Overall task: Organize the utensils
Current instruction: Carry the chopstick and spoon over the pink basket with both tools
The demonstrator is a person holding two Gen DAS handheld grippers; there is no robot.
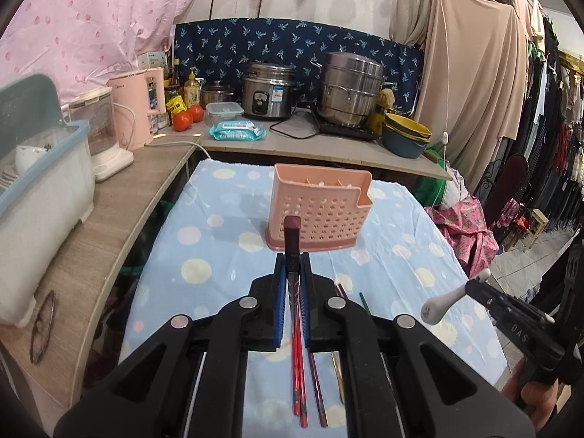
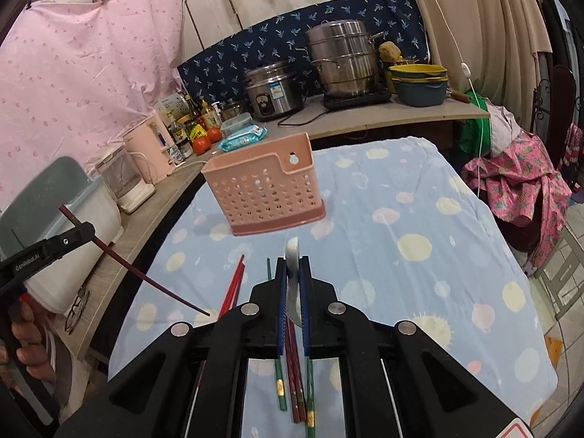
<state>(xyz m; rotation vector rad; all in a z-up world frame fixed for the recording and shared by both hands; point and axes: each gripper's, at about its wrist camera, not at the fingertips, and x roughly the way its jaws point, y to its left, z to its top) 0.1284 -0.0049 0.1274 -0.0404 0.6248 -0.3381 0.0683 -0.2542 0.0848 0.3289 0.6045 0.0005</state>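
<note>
Jaws of the left gripper [image 1: 292, 272] are clamped on a dark red chopstick [image 1: 292, 241]; those of the right gripper [image 2: 292, 273] pinch a white ceramic spoon [image 2: 293, 255]. Ahead of both stands the pink utensil holder [image 1: 318, 206], open upward, nearer the left gripper. Remaining chopsticks [image 2: 296, 383] lie on the tabletop [image 2: 419, 219], well short of the holder.

Black tongs [image 1: 292, 266] (blue pads, silver screws)
</note>
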